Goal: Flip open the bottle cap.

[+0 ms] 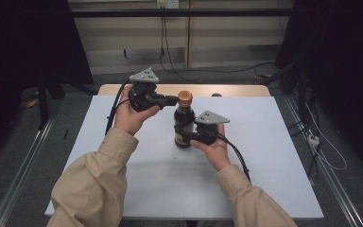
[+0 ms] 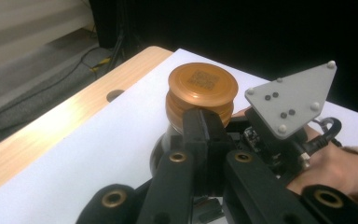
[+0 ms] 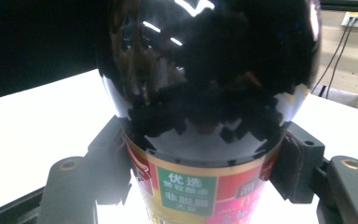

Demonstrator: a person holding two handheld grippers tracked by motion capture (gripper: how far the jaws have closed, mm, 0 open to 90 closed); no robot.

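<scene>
- Bottle [image 1: 184, 124] stands upright mid-counter [image 1: 123, 165], and we see our right tongs [image 1: 187, 138] clamped on its lower body.
- Right gripper view gives us its red-and-green label [image 3: 186, 191] between the jaws.
- Left tongs [image 1: 174, 100] touch the orange cap [image 2: 203, 83]; jaws nearly together, though whether they grip it we cannot tell.

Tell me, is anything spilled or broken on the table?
Nothing stands out. The dark glass bottle stands upright on the white table cover, its orange cap on. The right tool clamps its labelled body; the left tool is at the cap. A tiny dark speck lies beside the bottle; I cannot tell what it is.
</scene>
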